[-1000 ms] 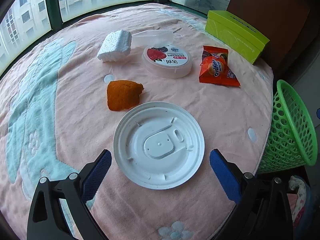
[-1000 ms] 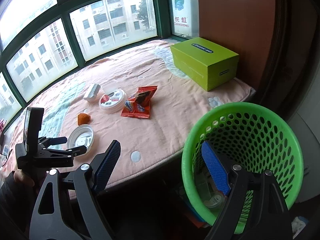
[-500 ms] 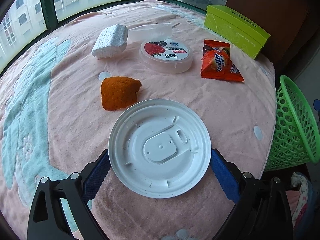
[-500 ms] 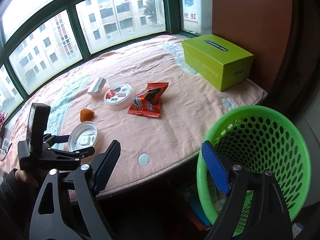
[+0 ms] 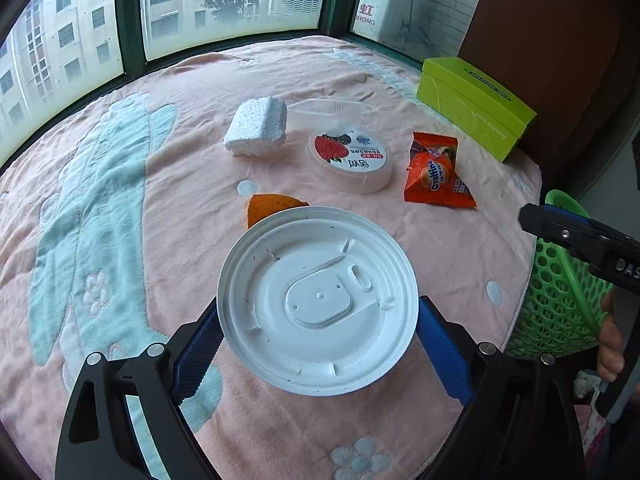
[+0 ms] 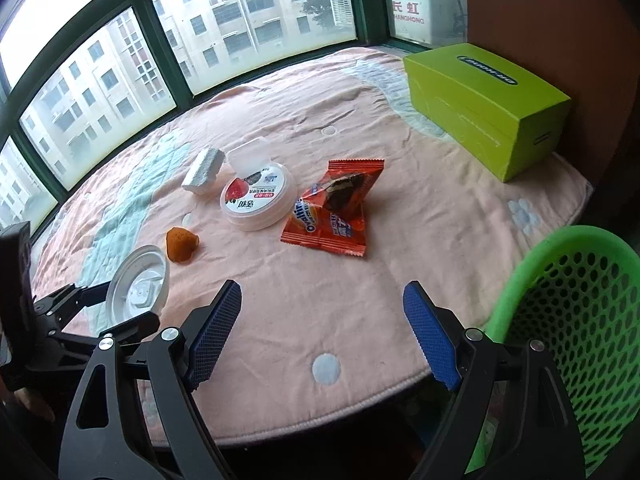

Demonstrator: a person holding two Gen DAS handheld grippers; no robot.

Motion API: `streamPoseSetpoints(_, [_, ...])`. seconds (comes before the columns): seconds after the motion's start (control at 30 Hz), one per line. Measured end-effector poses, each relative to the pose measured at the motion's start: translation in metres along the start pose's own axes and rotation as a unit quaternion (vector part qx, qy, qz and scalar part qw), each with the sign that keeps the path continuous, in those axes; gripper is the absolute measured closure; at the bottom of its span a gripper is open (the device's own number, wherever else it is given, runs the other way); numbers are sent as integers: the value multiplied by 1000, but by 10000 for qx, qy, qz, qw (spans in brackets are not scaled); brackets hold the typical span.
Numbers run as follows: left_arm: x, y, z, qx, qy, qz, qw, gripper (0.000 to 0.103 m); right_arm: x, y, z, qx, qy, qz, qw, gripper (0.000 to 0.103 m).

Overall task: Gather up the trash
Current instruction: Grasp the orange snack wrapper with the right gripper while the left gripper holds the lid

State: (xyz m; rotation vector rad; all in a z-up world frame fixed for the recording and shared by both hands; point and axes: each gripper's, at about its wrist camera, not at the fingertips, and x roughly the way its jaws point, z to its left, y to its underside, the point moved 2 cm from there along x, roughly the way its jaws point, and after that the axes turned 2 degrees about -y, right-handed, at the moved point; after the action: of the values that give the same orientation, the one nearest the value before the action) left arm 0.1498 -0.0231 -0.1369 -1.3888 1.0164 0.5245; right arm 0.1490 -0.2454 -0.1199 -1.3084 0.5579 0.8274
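Gripping the round white plastic lid (image 5: 318, 300) edge-to-edge, the left gripper (image 5: 318, 326) is holding it off the cloth, green mesh basket (image 5: 560, 300) lying rightward, while the right gripper (image 6: 322, 332) is hanging open and empty.

A pink blanket (image 6: 400, 216) with pale blue shapes and small white flowers covers the surface by a bay window (image 6: 256, 20). A lime green box (image 6: 484, 104) sits at its far right corner against a brown wall (image 6: 552, 12). Apartment buildings (image 6: 100, 80) show outside.
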Motion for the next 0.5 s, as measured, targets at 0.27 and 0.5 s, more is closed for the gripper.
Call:
streamPoseSetpoints(0.27, [-18,0,14,-195,-28,-146,9997,14,42,-27,3,26,43,134,9999,24])
streamPoseSetpoints(0.5, [-23,0,22,-295,-4,-175,9994,14,79,-42,-3,183,148,345,9991,25])
